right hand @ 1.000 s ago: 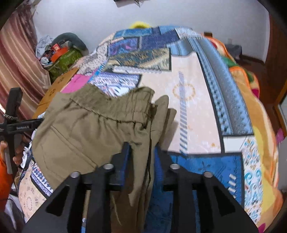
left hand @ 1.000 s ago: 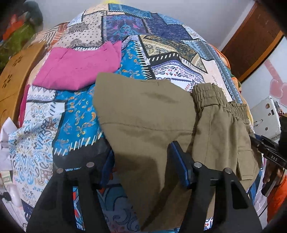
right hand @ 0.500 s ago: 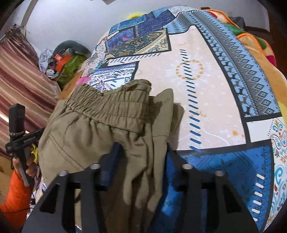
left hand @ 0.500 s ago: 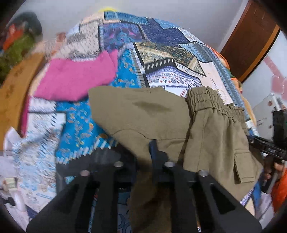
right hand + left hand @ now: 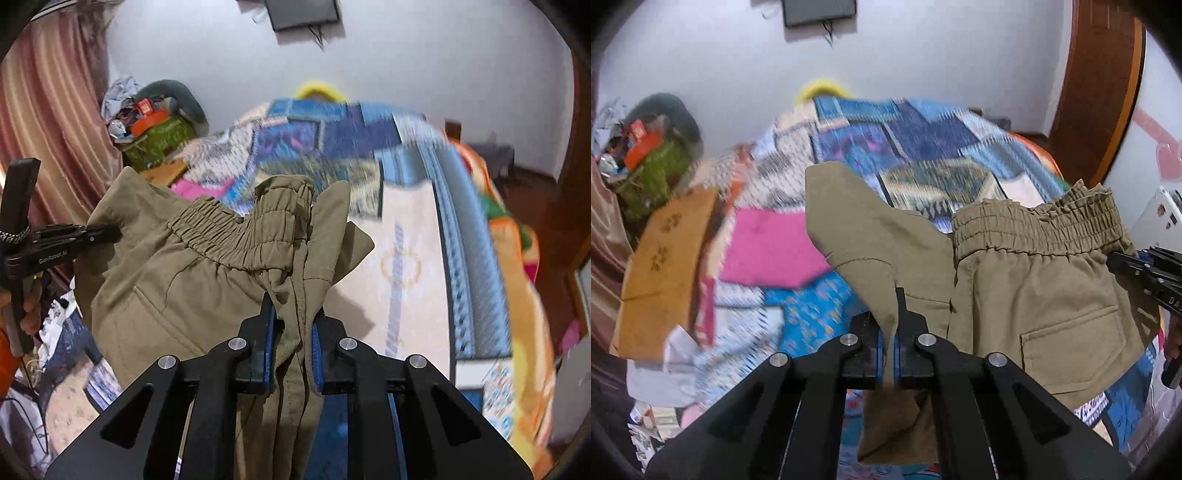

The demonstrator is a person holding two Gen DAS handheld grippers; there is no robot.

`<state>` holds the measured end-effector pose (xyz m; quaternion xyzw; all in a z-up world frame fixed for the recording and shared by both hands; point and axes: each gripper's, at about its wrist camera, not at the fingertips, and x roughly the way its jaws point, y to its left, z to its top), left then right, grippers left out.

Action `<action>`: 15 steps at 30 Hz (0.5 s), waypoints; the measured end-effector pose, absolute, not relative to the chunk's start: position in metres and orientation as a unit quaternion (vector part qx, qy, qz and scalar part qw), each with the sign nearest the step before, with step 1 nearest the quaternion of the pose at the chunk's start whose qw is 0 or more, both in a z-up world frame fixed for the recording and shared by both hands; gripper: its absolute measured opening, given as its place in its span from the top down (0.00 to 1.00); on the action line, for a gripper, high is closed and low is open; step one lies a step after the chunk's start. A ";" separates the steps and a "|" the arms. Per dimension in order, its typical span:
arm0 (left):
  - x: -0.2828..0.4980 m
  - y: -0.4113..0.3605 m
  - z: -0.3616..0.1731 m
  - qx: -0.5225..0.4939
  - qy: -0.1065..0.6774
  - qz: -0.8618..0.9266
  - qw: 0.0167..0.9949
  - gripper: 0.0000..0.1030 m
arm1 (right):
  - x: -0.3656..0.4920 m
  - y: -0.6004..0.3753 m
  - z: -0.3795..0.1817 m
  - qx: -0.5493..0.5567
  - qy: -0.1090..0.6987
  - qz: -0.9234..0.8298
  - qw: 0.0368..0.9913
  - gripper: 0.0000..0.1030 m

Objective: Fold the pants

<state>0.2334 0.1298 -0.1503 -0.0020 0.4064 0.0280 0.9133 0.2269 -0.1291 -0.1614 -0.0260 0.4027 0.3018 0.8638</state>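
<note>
Pinching a thin edge of the olive pants (image 5: 1038,288) flat between its blue-lined pads, the left gripper (image 5: 887,341) is clamped fully closed, with cloth rising in a pointed flap just ahead of the jaws and a loose tail hanging below them. Off to the right of those jaws the gathered elastic waistband (image 5: 1034,225) runs as a ruffled ridge, and under it sits a stitched patch pocket (image 5: 1071,343); the garment's far right edge meets the other black tool at the frame's border. From the right wrist view, the right gripper (image 5: 293,332) has a thick bunch of seamed fabric between its pads, and its jaws are closing on that bundle, the folds already pressed from both sides. The pants hang lifted between the two tools, sagging in a soft, matte woven sheet; left of the right jaws the material spreads wide toward the left tool, gripped by a hand (image 5: 26,314) in an orange sleeve. Ahead of both jaws lies the patchwork bedspread (image 5: 406,240), blurred, its pale and blue panels bare to the right of the right jaws. Beyond and left of the left jaws rests a folded pink cloth (image 5: 772,251), and further left a tan board (image 5: 661,273) with cut-out shapes runs along the bed's edge. A wooden door (image 5: 1104,92) stands far right.
</note>
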 end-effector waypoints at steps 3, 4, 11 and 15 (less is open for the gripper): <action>0.232 0.144 -0.132 -0.002 0.384 0.041 0.923 0.97 | 0.233 -0.117 -0.140 -0.020 0.381 0.308 0.872 0.86; 0.233 0.150 -0.127 -0.004 0.379 0.045 0.924 0.97 | 0.234 -0.112 -0.133 -0.020 0.372 0.310 0.875 0.86; 0.242 0.200 -0.103 -0.019 0.353 0.079 0.932 0.97 | 0.256 -0.060 -0.105 -0.031 0.334 0.331 0.882 0.86; 0.257 0.235 -0.101 -0.036 0.348 0.099 0.932 0.97 | 0.272 -0.030 -0.106 -0.031 0.329 0.341 0.880 0.86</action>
